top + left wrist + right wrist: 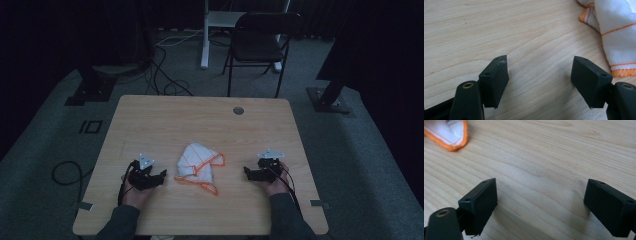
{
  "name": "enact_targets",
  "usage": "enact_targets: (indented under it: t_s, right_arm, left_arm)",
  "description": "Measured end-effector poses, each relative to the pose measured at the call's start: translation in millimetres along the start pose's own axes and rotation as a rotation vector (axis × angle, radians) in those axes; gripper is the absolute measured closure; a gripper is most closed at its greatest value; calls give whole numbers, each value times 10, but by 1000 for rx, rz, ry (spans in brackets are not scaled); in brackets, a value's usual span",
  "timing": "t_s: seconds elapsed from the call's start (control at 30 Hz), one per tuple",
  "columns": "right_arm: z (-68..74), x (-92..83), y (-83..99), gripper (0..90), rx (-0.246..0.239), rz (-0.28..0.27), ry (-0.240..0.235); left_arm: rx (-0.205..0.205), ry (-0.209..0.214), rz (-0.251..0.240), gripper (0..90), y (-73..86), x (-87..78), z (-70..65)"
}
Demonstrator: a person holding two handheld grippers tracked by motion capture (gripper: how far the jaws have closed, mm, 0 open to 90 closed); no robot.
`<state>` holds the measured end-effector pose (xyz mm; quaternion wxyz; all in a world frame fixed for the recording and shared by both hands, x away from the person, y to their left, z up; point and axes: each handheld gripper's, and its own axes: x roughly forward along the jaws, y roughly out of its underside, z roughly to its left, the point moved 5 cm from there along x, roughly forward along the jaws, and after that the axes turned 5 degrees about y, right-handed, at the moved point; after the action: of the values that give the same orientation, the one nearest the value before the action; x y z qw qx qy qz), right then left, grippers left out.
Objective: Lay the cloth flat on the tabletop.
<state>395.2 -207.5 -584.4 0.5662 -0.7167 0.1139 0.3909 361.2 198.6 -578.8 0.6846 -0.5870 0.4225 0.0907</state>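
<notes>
Left tool (pixel 161 176) open, cloth (pixel 199 164) between, right tool (pixel 248 171) open

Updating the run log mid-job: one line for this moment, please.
left gripper: open, empty | right gripper: open, empty | cloth: crumpled between them, untouched | table: wooden

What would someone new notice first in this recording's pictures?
Most striking is the crumpled white cloth with orange edging, lying in the middle of the pale wooden table. On either side of it a hand rests on the table with a black hand-held gripper: the left hand-held gripper and the right hand-held gripper, both open with only bare wood between the jaws. Beyond the table a dark folding chair stands in a dim room.
</notes>
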Motion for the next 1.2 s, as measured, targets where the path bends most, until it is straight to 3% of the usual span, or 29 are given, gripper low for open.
enact_targets:
  t_s: [0.47,0.83,1.2]
  right_arm:
    - [5,-2,2,117,-5,-1,-5]
    - [5,-2,2,117,-5,-1,-6]
    - [7,-7,4,130,-10,-3,-9]
  left_arm:
    - [-9,-8,-1,311,3,-4,-18]
    - [6,28,3,453,2,-44,-83]
    - [99,111,-75,482,-166,-220,-333]
